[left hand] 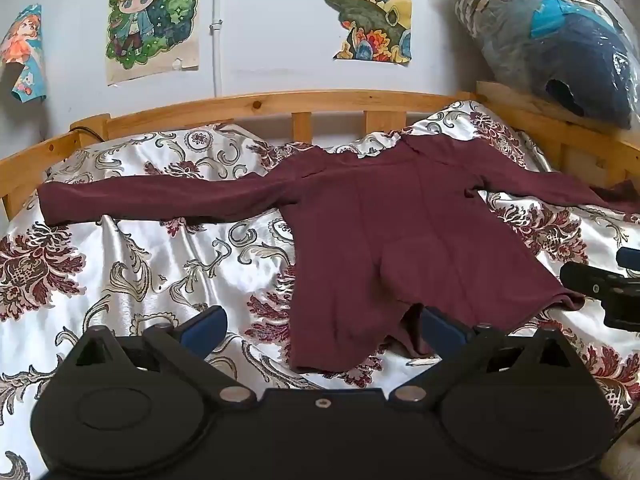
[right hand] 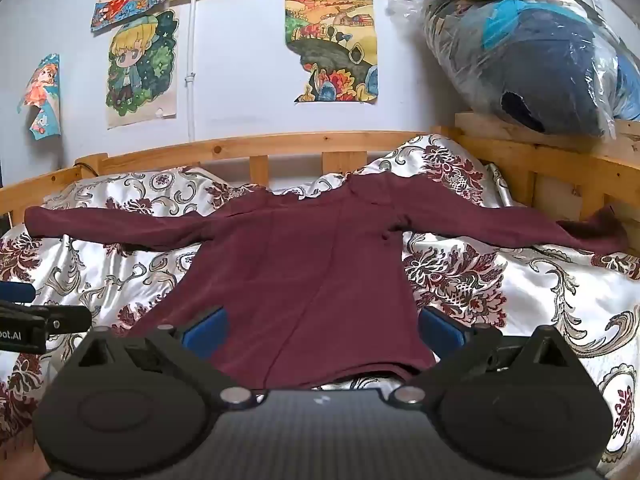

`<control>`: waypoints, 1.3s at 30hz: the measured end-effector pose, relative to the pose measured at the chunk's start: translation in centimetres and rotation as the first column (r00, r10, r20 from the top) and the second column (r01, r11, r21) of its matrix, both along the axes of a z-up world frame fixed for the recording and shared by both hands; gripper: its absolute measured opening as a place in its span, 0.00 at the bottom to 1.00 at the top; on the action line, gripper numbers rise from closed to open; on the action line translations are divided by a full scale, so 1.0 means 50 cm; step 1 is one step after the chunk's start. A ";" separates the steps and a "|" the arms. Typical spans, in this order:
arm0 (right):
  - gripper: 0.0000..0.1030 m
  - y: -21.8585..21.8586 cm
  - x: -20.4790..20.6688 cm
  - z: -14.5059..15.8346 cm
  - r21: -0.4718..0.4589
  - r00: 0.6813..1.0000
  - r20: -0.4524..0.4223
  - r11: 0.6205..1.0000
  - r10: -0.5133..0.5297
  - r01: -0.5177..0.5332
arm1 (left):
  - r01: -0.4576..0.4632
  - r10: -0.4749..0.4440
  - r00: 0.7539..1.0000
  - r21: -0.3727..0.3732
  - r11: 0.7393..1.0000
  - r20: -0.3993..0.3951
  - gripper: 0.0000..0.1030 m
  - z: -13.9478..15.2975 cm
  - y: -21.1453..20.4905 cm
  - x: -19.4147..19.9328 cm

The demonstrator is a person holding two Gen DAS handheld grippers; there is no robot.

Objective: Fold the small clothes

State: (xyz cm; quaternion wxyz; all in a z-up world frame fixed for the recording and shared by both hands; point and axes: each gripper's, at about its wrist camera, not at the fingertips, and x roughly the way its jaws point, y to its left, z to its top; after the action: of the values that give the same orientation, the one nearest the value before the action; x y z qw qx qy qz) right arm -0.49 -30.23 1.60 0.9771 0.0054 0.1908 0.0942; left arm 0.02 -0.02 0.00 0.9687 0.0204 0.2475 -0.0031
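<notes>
Two grippers sit in front of you, both with their blue-padded jaws spread wide and nothing gripped. Your left gripper (left hand: 322, 330) points down at a slant over the near left corner of a maroon long-sleeved top (left hand: 384, 248). Its right-hand pad (left hand: 442, 326) lies at or just above the hem, though you cannot tell whether it touches the cloth; its left-hand pad is over bare bedspread (left hand: 132, 264). Your right gripper (right hand: 322, 330) hovers over the hem too, further right, with the garment's lower edge lying between and beyond its two pads.

Ahead of both grippers the top lies flat on the white satin bedspread printed with dark red flowers and grey scrolls. Its neckline is far from you, near the wooden bed rail (left hand: 280, 106). One sleeve stretches straight out to your left; the other runs out to your right, its cuff bunched close to the rail.

Beyond the rail, a pale wall carries several colourful cartoon posters (right hand: 142, 66). Far right, a clear plastic bag (right hand: 532, 64) stuffed with blue bedding rests on a wooden ledge.
</notes>
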 end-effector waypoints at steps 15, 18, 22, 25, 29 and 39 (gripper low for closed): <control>1.00 0.001 0.002 -0.006 0.008 1.000 -0.008 1.000 0.004 -0.004 | -0.003 0.003 1.000 0.003 1.000 -0.002 0.99 0.002 -0.004 -0.003; 1.00 0.002 0.003 -0.004 0.007 1.000 -0.011 1.000 0.003 -0.003 | -0.004 0.004 1.000 0.004 1.000 -0.001 0.99 0.001 -0.004 -0.003; 1.00 0.003 0.003 -0.005 0.006 1.000 -0.012 1.000 0.003 -0.003 | -0.003 0.003 1.000 0.005 1.000 -0.001 0.99 0.001 -0.004 -0.003; 1.00 0.003 0.003 -0.007 0.005 1.000 -0.013 1.000 0.001 -0.001 | -0.003 0.003 1.000 0.005 1.000 -0.002 0.99 0.002 -0.004 -0.003; 1.00 0.002 0.003 -0.003 0.006 1.000 -0.014 1.000 0.002 -0.002 | -0.002 0.002 1.000 0.005 1.000 -0.001 0.99 0.002 -0.006 -0.004; 1.00 0.002 0.004 -0.003 0.006 1.000 -0.016 1.000 0.002 -0.001 | -0.004 0.004 1.000 0.006 1.000 0.000 0.99 0.000 -0.006 -0.001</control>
State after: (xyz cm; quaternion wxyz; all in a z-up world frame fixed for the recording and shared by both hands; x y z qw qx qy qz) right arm -0.31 -30.11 1.47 0.9754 0.0092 0.1984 0.0955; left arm -0.01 -0.31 -0.01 0.9686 0.0230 0.2477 -0.0006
